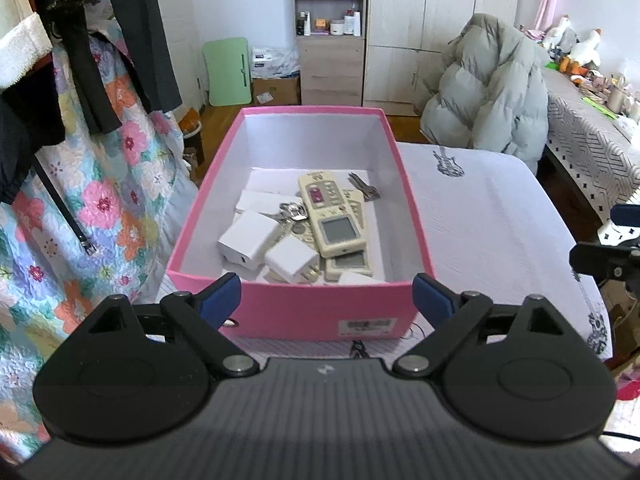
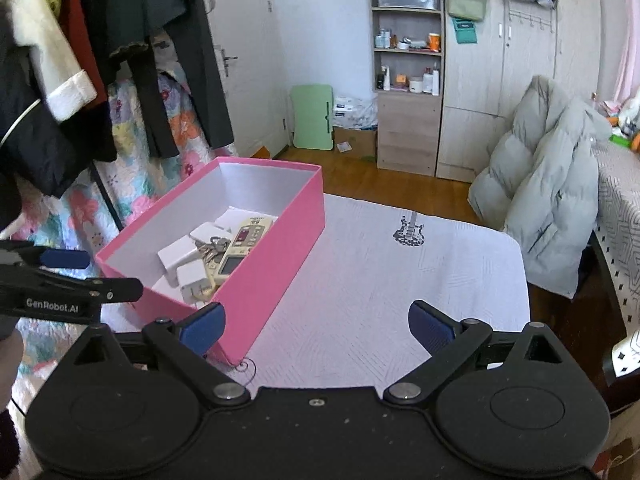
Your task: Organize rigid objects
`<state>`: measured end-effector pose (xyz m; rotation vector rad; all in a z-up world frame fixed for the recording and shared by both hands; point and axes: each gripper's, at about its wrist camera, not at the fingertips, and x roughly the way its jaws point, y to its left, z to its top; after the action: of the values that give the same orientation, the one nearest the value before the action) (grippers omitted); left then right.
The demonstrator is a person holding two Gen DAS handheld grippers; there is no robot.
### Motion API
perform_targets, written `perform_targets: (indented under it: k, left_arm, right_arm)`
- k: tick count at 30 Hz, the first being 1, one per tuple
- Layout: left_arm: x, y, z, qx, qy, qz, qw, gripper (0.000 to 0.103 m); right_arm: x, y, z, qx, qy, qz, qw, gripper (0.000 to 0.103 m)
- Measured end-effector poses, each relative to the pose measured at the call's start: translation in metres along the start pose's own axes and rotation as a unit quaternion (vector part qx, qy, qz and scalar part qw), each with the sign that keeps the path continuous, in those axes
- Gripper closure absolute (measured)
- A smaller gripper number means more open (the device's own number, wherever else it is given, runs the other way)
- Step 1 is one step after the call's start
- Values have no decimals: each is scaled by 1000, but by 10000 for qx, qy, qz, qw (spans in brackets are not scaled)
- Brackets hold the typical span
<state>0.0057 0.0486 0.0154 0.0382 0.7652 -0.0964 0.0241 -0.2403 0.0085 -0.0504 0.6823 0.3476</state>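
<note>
A pink box point(image 1: 320, 312) sits on the table point(image 1: 480, 208), long axis running away from the left hand-held gripper point(image 1: 326, 294). Inside lie remotes point(image 1: 328, 208), lengthwise along the box, with white chargers point(image 1: 250, 240) and keys point(image 1: 362, 186). Both the left and the right hand-held gripper point(image 2: 316, 326) are spread wide and empty.

The left gripper point(image 1: 327, 299) is black plastic with blue finger pads point(image 1: 221, 298), silver pivot screws and a ribbed grey body. The right gripper point(image 2: 316, 326) looks alike, its top dusty; "GenRobot.AI" marks the left one's side.
</note>
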Motion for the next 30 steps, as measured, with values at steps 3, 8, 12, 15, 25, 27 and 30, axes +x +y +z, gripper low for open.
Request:
perform_targets:
  k: [3,8,12,15,25,27,30]
  left_arm:
    - [-3,-4,-3,61,14,-11,10000,10]
    - [-8,-6,-8,-19,-72,34,10000,10]
    - [-8,-8,-11,-25,-101,115,9999,10]
    - [-8,-7,-13,-42,-105,186,9998,10]
    - [-11,-11,-19,-96,-207,354,9991,10]
    - [-13,-12,-19,-63,-227,335,9992,10]
    - [-14,-14,-21,-13,-262,343,9991,10]
  right_arm:
    - [-2,1,-5,-102,-20,-175,9998,3]
    - [-4,2,-9,-141,-58,-445,9989,3]
    - [-5,8,-13,-241,-145,-656,9974,3]
    - [-6,12,-15,-257,-168,-765,9966,3]
    - [-10,17,-18,-236,-219,-1082,9936,3]
    - [-10,16,-18,-211,-219,-1080,9937,3]
    - [-10,14,-19,-188,-212,-1067,9939,3]
